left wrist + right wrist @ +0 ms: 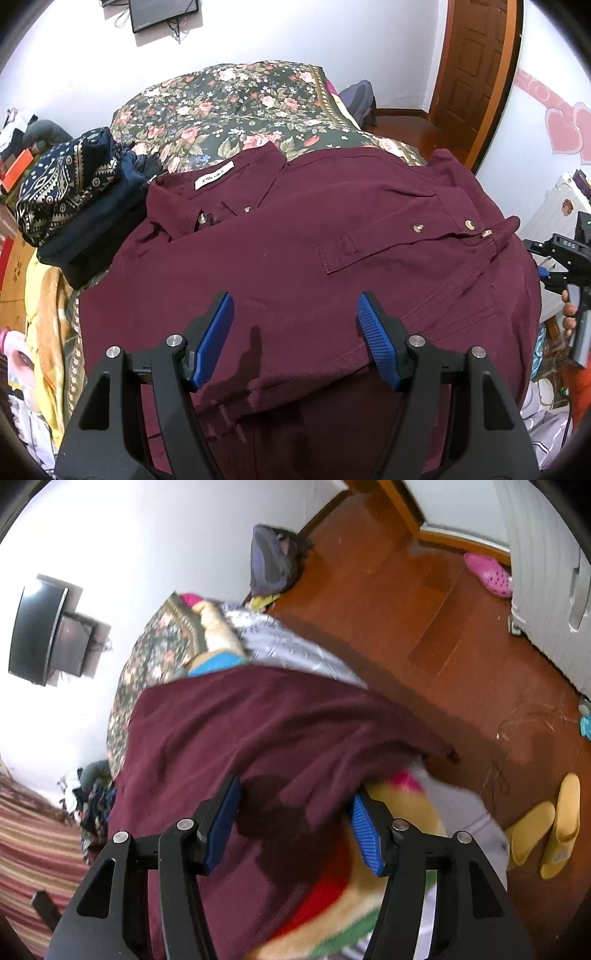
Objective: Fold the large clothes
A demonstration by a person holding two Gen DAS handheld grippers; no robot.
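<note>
- Shirt (295,236), dark red with buttons down the front, lies spread face-up on the bed (229,107), collar and label toward the folded patterned clothes (70,192) at the far left; its right edge drapes over the bed's side above the wooden floor (424,635).
- Left gripper (294,317) hovers over the lower body of the shirt with jaws apart; nothing lies between the blue pads.
- Right gripper (293,805) sits at the draped edge, jaws parted; the hem falls between the pads, though no pinch is evident, so it reads as open.
- Step in hand, as judged: the garment is laid flat and a side fold is being set up.
- Next move likely calls for closing on the edge cloth at both points, then carrying that side across toward the button line without dragging the collar askew.
</note>
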